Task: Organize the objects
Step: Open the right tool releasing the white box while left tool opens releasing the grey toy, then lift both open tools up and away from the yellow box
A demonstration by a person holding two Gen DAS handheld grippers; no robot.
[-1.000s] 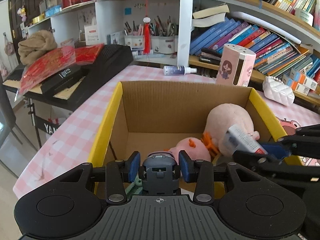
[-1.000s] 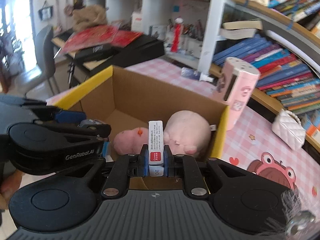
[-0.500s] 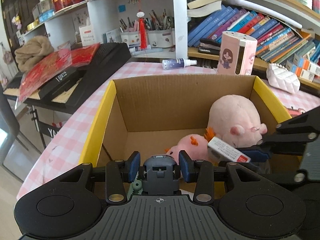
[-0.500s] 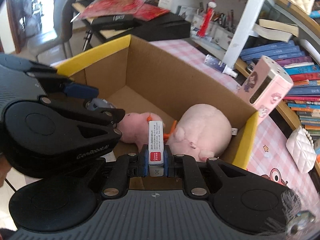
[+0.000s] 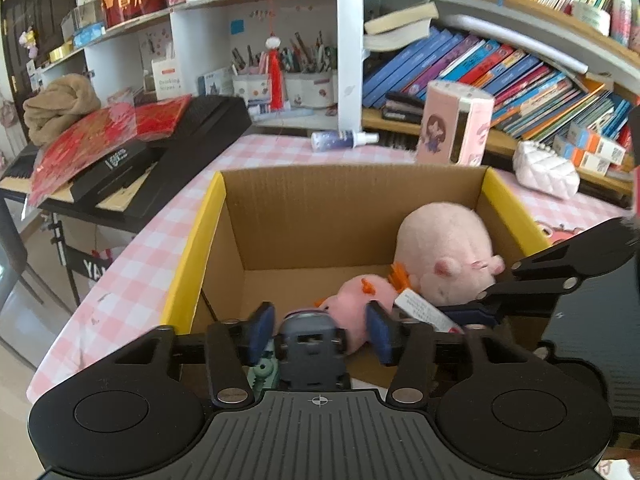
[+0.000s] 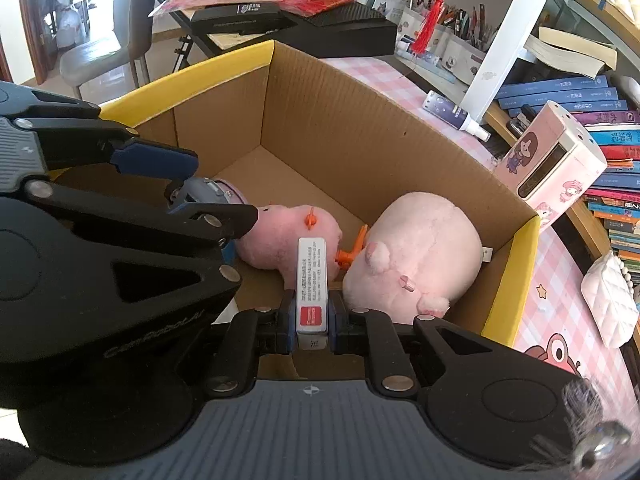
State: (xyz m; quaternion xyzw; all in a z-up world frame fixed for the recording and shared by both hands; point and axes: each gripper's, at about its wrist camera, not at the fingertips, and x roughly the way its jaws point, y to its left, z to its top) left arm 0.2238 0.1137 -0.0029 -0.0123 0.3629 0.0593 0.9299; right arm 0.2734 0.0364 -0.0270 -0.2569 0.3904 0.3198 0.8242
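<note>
With my left gripper (image 5: 318,330) opening off the grey toy car (image 5: 311,340) over the cardboard box (image 5: 192,240), I lower the right gripper (image 6: 312,320), clenched on the small white carton (image 6: 311,280) with unreadable print, beside the pink plush (image 6: 412,256) before releasing; "GenRobot.AI" marks the rig.

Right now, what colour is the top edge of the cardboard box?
Yellow. The box's rim shows it best in the left wrist view.
</note>
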